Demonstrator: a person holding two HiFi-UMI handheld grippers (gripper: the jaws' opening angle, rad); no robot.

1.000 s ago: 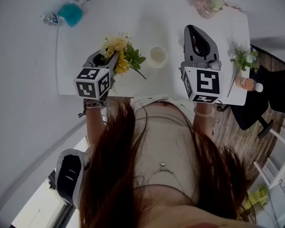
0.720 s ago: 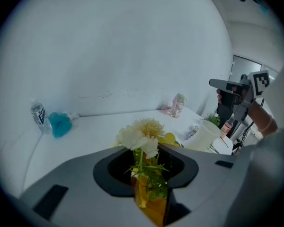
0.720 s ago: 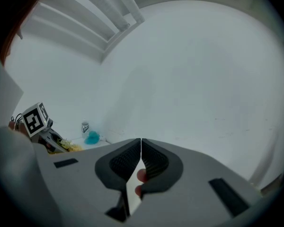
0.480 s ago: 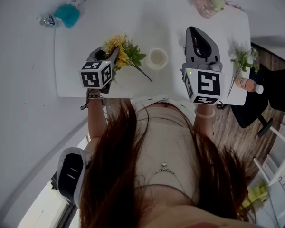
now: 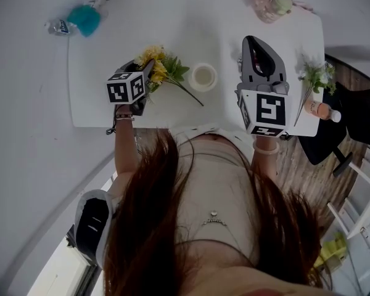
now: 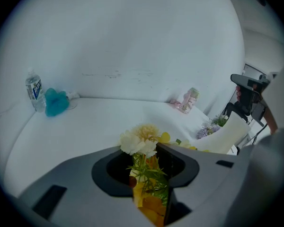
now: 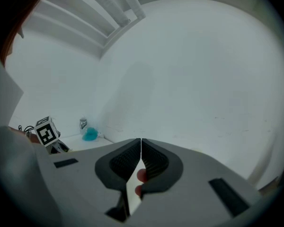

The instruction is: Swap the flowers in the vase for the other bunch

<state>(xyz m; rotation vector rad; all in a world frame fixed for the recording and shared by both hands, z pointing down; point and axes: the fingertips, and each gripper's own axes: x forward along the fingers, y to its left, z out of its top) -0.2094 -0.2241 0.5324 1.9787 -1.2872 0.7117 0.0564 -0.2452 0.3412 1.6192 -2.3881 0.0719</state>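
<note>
- White table (image 5: 105, 48), vase (image 5: 204, 76) mid-table and looking empty: removal seems done.
- Left gripper (image 5: 149, 74) clamps the yellow bunch (image 5: 161, 66), low beside the vase.
- Right gripper (image 5: 251, 42) pinched shut, nothing in it.
- Other bunch (image 5: 313, 79) lies at the right edge, not yet in.

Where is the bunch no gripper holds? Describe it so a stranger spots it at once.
Start at the white table and go to its right edge, past the right gripper. There lies a thin bunch of small pale flowers on long green stems, next to a peach bottle. Unlike the yellow bunch in the left gripper, it is sparse and whitish.
</note>
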